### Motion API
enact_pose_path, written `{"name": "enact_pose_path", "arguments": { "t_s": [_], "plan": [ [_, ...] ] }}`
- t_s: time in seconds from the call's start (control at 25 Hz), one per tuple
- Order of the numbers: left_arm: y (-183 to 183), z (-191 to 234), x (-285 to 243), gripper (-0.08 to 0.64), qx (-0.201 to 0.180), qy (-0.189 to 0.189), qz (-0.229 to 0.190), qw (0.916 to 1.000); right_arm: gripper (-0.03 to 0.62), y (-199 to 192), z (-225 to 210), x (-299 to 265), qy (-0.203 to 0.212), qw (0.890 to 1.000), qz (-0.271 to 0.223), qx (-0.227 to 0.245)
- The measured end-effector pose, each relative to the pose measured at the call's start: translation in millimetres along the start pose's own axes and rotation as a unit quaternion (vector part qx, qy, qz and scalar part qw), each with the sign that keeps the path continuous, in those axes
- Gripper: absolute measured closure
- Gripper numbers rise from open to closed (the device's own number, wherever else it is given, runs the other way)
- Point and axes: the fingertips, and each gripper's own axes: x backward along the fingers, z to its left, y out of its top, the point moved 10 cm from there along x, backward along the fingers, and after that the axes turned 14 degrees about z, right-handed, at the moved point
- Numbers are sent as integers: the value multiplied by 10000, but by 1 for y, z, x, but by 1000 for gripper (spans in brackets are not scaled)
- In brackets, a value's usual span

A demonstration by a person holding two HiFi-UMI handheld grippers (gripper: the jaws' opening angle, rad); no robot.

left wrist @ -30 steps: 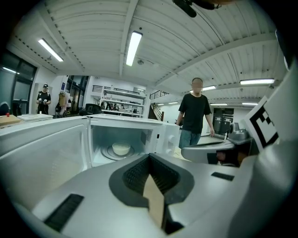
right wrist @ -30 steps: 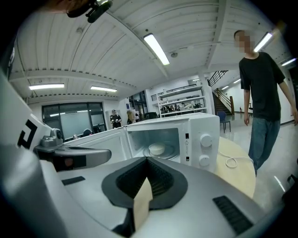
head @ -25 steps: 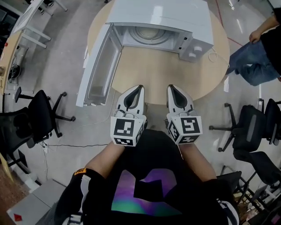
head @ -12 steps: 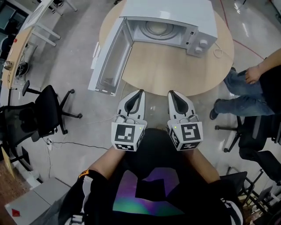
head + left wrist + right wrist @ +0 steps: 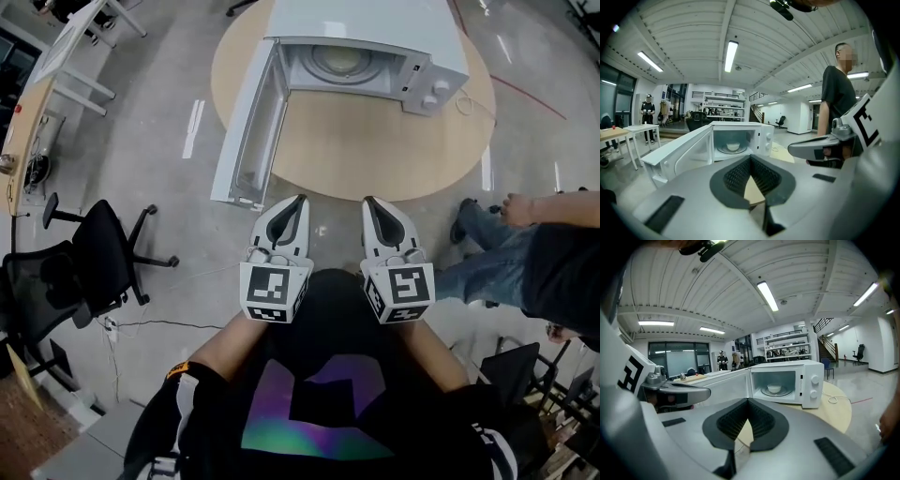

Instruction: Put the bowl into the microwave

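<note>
In the head view, the left gripper (image 5: 298, 202) and the right gripper (image 5: 368, 202) are held side by side close to the body, over the floor just short of a round wooden table (image 5: 375, 155). Both taper to a closed point. A white microwave (image 5: 375, 23) is set on the far part of the table, and its door (image 5: 251, 131) is swung wide open to the left, past the table edge. A black office chair (image 5: 70, 272) is seen at the left, and a standing person (image 5: 553, 267) at the right, beside the table. In the left gripper view, the jaws are seen pressed together at their tips with nothing held between them. Beyond them the open microwave is faced, and a small pale bowl (image 5: 733, 147) is seen resting on the round plate inside its cavity. The right gripper is seen at the right edge, with the standing person behind it. In the right gripper view, these jaws are likewise met at the tips and nothing is gripped. The bowl is seen again inside the open cavity, well apart from both grippers, and a white cord (image 5: 833, 399) is seen lying on the table beside the microwave.
</note>
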Motion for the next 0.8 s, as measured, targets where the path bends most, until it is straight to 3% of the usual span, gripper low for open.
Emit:
{"name": "enact_pose_path", "arguments": {
  "t_s": [0.8],
  "plan": [
    [-11,28,-3,514,-301,-662,29,9973,577,-13,38,-10,-381,9989,138,-249]
  ]
}}
